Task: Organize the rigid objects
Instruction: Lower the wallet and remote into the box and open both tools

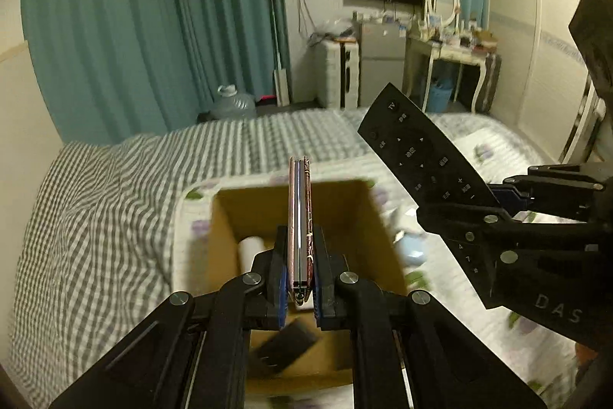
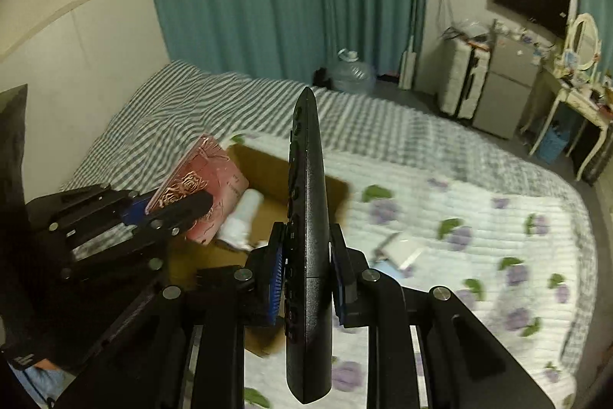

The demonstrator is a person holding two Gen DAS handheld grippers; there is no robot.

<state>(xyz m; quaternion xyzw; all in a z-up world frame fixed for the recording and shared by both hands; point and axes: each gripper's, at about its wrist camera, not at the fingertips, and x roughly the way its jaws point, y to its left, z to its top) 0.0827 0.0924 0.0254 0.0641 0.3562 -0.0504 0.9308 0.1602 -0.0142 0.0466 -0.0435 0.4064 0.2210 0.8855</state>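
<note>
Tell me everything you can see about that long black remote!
The remote is long, slim and black, plastic by the look of it, with rows of small buttons and white marks, including "TV" near its top end. The right claw is shut on its lower half, its blue pads pressing both sides. It is held up in the air, tilted, above the flowery bed cover, beside the open cardboard box.

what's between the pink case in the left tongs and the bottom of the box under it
Only air. In the left wrist view the pink case hangs above the open cardboard box, whose white bottle lies off to the side.
</note>
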